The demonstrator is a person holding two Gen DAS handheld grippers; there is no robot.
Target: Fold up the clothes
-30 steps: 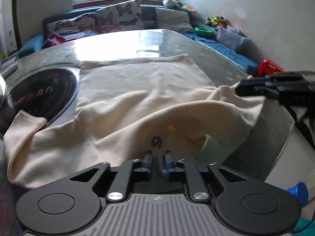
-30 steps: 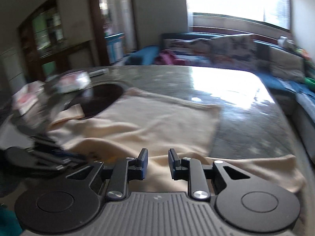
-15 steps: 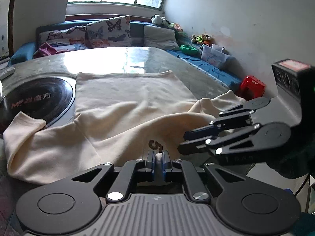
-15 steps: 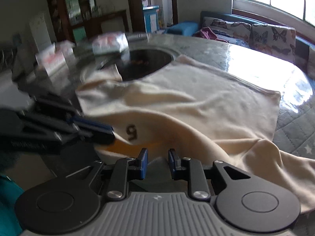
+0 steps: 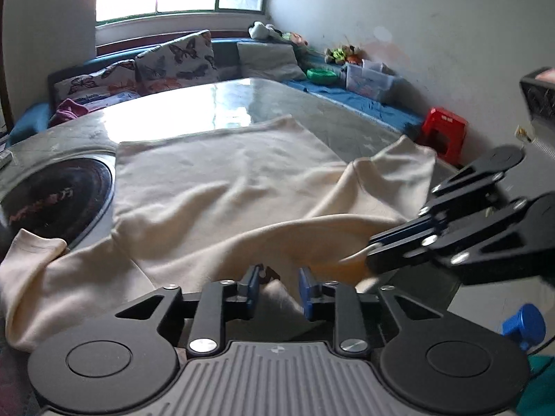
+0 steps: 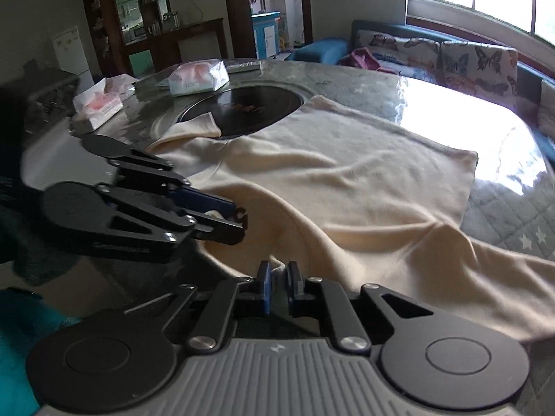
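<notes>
Gripping the near edge of the shirt [image 6: 329,173] with the right claw [image 6: 279,279], clamped together on a small fold of cream cloth after closing down just now. Holding the left claw [image 5: 279,286] just beside it, on its left, parted after opening just now, with a ridge of the same cloth standing loose between the blue pads [image 5: 307,287] and not pressed by them. Pointing both claws downward at the near rim of the counter [image 5: 173,118], tips close together but not touching. Showing a dark printed mark [image 5: 270,272] right at the left claw's tip.

Leaving the rest of the shirt spread on the counter ahead of both claws, rumpled close to the tips and smoother farther off. Trailing one sleeve [image 6: 194,128] ahead and to the left of the left claw, onto the edge of a black disc [image 5: 59,201] sunk in the counter. Trailing the other sleeve [image 5: 399,163] ahead and to the right of the right claw, toward the counter's rim.

Beyond the disc, far left of the right claw, two tissue packs [image 6: 197,78]. Past the counter, straight ahead of the left claw, butterfly cushions [image 5: 173,59]. Far to its right, a red stool [image 5: 445,128].
</notes>
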